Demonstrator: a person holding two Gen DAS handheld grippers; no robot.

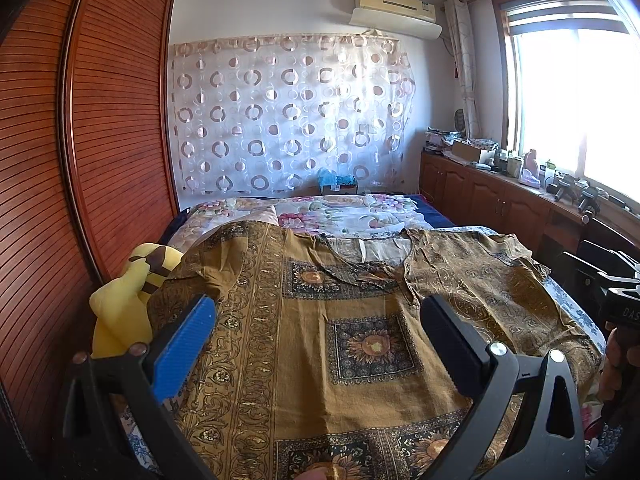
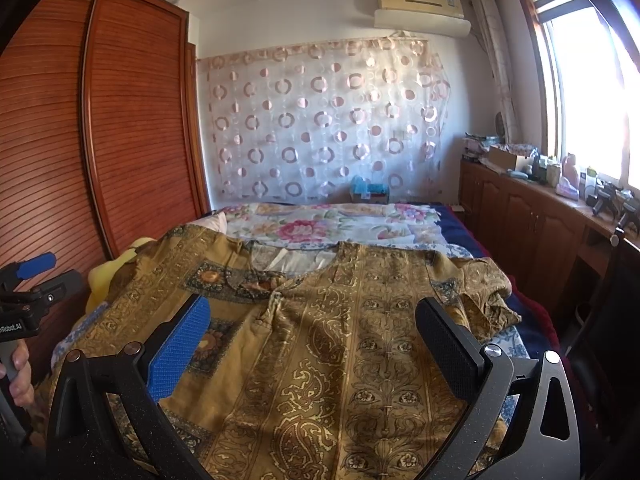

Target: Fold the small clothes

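A brown-gold patterned blouse lies spread flat on the bed, neckline towards the far wall; it also shows in the right wrist view. My left gripper is open and empty, hovering above the blouse's left half. My right gripper is open and empty, hovering above its right half. The right sleeve is bunched near the bed's right edge. The right gripper's body shows at the left wrist view's right edge; the left gripper's body shows at the right wrist view's left edge.
A yellow plush toy sits at the bed's left side against the wooden wardrobe. A floral quilt covers the far bed. A cluttered wooden cabinet runs under the window on the right.
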